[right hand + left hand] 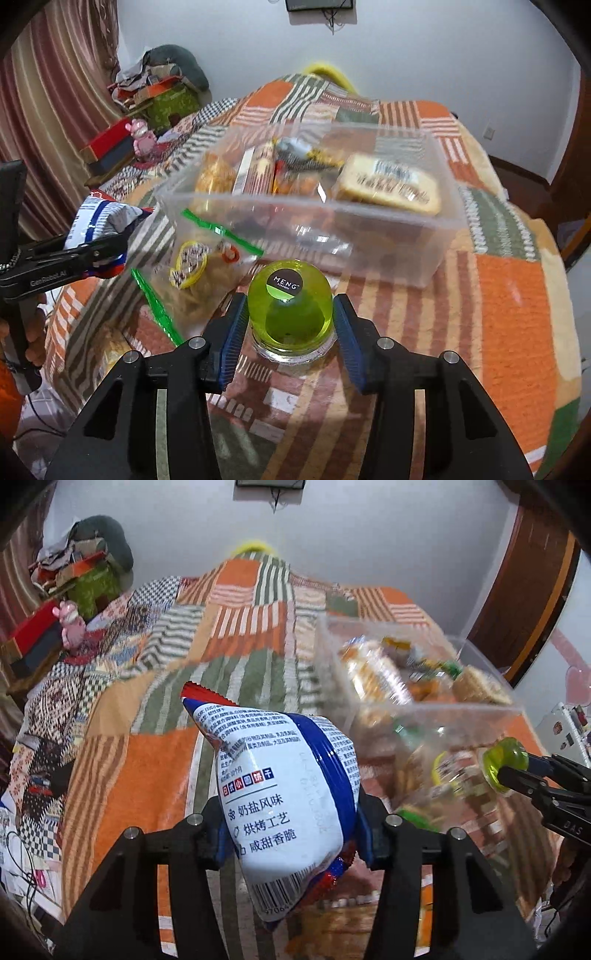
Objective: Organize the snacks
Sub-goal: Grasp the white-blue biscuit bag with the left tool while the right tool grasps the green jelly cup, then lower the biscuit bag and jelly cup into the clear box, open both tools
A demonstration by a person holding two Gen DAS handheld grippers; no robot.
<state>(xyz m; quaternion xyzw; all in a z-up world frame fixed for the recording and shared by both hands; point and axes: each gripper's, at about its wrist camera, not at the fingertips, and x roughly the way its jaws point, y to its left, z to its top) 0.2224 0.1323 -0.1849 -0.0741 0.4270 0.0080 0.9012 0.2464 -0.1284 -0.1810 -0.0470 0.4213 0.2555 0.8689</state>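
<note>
Since both snacks sit clamped between fingers and clear of the quilt [517,295], each looks gripped for carrying to the tub rather than being set down. At the left, the left gripper [291,834] is closed on a white-and-blue biscuit bag [284,786]; its fingers [218,842] pinch the bag low on its body, so the crimped top stands up and away. A low hold like this could let the puffy bag swing, I judge. Between the two grippers, a zip bag [199,273] with a green seal lies on the quilt, leaning against the tub's near left corner and not yet put away. Right of it, the right gripper [291,325] is closed on a green jelly cup [290,310], blue pads on either side of its dome, its clear rim toward the camera. Beyond, toward the far right, the clear tub [424,236] stands open on the quilt, already holding several packets: wrapped crackers, a flat biscuit pack and smaller blurred items.
</note>
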